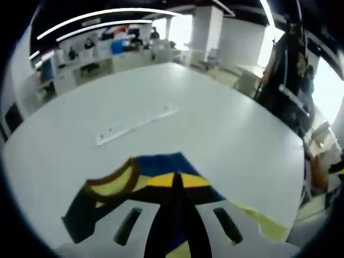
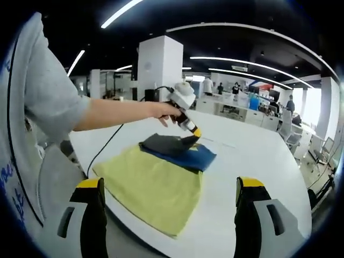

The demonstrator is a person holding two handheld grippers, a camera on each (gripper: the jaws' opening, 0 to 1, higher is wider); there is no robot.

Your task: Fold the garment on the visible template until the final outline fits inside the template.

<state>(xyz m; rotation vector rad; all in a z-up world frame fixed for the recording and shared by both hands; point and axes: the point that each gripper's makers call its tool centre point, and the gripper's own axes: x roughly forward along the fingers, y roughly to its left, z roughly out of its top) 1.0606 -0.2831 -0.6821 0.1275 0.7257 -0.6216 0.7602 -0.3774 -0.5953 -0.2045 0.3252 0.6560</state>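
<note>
Ahead, bare table [image 1: 226, 123] stretches wide; left gripper [image 1: 176, 185] pinches the blue garment [image 2: 183, 153] on the yellow template [image 2: 153, 188]; right gripper [image 2: 169, 215] gapes, holding nothing.

We are in a big open-plan office: a wide white surface [image 1: 226, 129] sits in front of us, rows of desks [image 2: 244, 110] with people stand behind (too far to make out more), and long strip lights [image 2: 242, 58] run overhead past a white pillar [image 2: 159, 62].
</note>
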